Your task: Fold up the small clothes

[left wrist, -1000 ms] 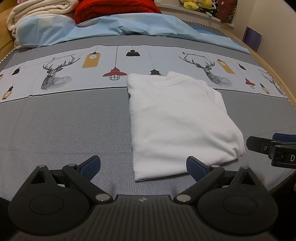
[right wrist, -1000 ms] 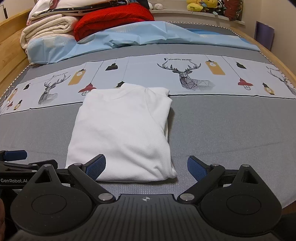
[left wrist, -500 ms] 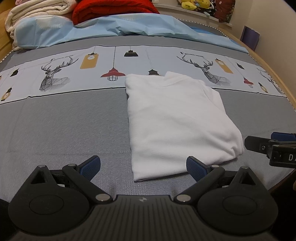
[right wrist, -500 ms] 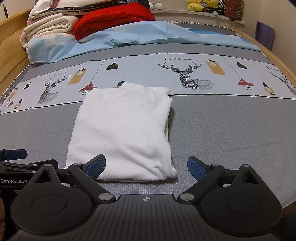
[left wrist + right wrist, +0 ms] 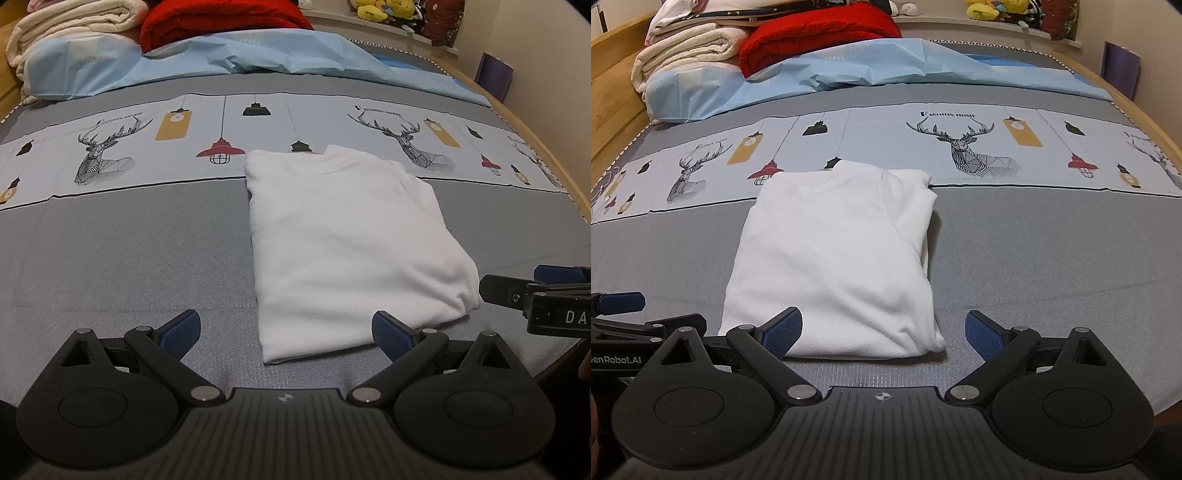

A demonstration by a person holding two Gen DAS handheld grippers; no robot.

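The left gripper (image 5: 287, 328) has its jaws wide open and holds nothing. The right gripper (image 5: 883, 328) is the same: jaws wide apart, nothing between them. Both hang low at the near edge of the bed (image 5: 1052, 251), side by side, and each one can be seen from the other's camera.

Almost nothing has changed in the last second. The left gripper has drifted a tiny bit, so the white shirt (image 5: 351, 236) sits a little lower and more to the left in its view than before. The right gripper's view looks just as it did a second ago. The jaws were open then and are open now.

The white shirt lies flat on the grey part of the bed, just past the jaws, with its far end on the strip with deer and lamps (image 5: 964, 147). It is already a neat rectangle (the sides look tucked in). So this looks like a short rest between folds. The next step is probably to take the near edge and fold it away toward the far end.
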